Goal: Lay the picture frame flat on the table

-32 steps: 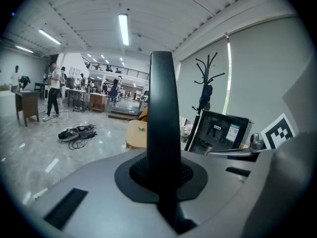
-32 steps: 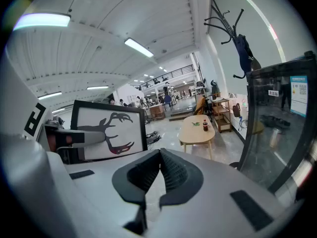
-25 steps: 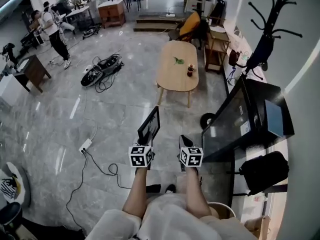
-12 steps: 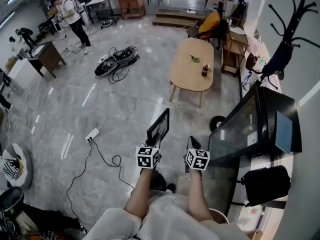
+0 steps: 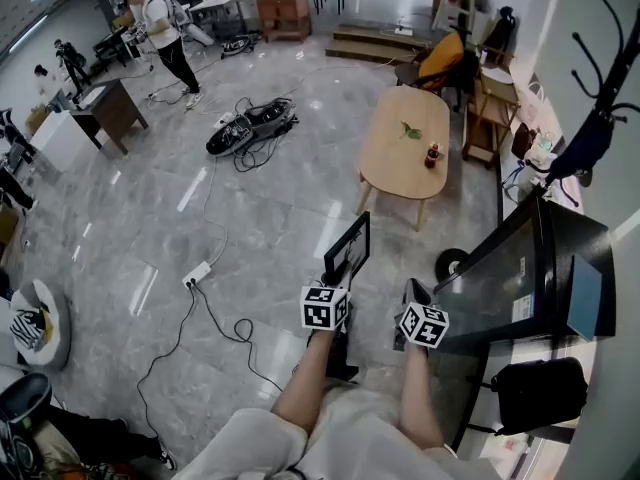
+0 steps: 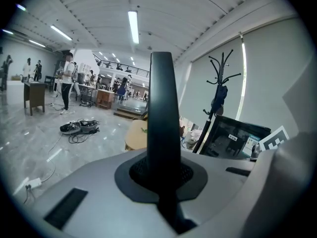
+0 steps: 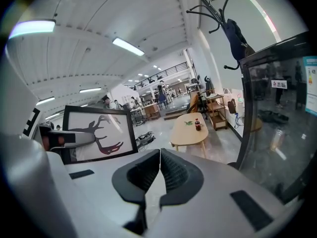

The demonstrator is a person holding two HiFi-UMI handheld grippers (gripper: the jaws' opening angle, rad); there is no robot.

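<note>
The left claw [image 5: 336,282] is closed on the lower edge of the picture frame [image 5: 348,250]. In the left gripper view the frame [image 6: 163,114] stands edge-on and upright between the two pads, which press on it from both sides. The frame is carried in the air above the grey marble floor [image 5: 250,218], and its glazed face is turned toward the right claw [image 5: 414,296]. In the right gripper view that face [image 7: 99,132] shows a dark branching figure with a red mark on a white ground, inside a black border.

The right claw [image 7: 159,171] is closed. Its pads meet along a thin seam and nothing lies between them. It is held just beside the left claw, at about the same height.

The bench [image 5: 404,144], an oval wooden top on light legs, stands ahead, well apart from the frame. It carries a small dark bottle [image 5: 433,154] and a green sprig [image 5: 410,129].
</note>
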